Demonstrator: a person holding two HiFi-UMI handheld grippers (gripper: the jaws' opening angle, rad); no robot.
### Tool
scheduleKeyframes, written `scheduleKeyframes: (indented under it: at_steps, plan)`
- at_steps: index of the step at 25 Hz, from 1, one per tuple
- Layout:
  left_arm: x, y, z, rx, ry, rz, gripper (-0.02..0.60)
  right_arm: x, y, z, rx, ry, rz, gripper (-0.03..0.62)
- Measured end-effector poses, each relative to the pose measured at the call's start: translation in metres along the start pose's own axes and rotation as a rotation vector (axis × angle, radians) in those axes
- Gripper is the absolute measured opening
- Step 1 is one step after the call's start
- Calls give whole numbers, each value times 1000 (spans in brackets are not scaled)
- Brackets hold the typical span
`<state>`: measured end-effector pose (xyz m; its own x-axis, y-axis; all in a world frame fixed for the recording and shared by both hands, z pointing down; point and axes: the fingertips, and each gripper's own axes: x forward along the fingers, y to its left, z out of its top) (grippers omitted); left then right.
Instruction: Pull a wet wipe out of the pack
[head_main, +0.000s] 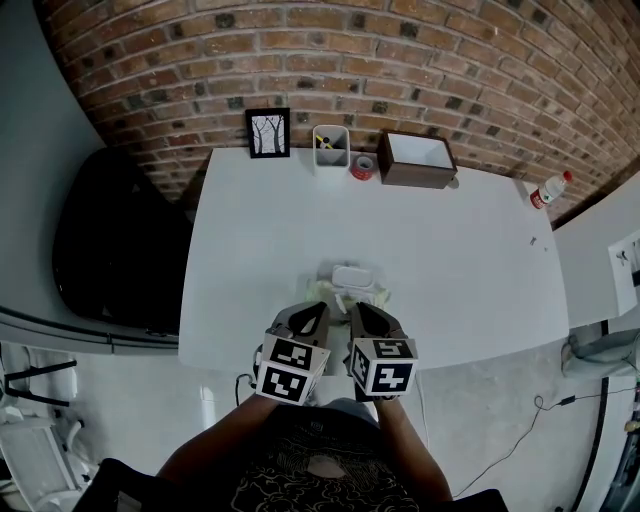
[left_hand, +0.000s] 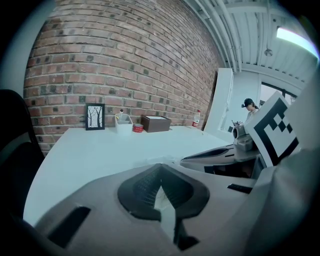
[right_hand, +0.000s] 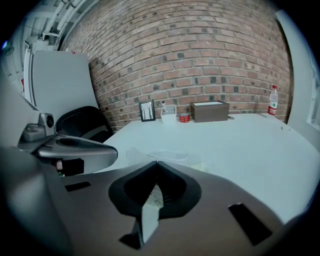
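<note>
1. Claws first: the left claw (left_hand: 160, 169) has its jaws together and grips nothing. The right claw (right_hand: 156, 167) is likewise closed and empty.
2. Both are held side by side, nearly touching, low over the near edge of the worktop (head_main: 450, 260). They point at the pack, which reads as a ready stance before either one reaches in.
3. The wet wipe pack (head_main: 350, 282) lies flat just beyond the tips and centred between them, so one claw could steady it while the other pulls. No wipe shows sticking out, and the task looks not yet begun.
4. The picture frame (head_main: 268, 132), cup (head_main: 331, 148), tape roll (head_main: 362, 167) and brown box (head_main: 417, 158) sit along the brick wall, well apart from the pack.
</note>
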<state>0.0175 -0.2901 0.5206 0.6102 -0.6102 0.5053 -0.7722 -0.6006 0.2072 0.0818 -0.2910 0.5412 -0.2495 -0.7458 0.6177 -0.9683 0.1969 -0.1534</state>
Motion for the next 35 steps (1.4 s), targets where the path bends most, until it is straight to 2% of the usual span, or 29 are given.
scheduleKeyframes:
  at_steps: [21,35]
  plan:
    - [-16,-15,20,13,-42,-16,12,-33,10,37,-37,-99,-8,17]
    - [-27,-26,39,31,-65,-52,12,-51,13,53,-43,-119,-46,17]
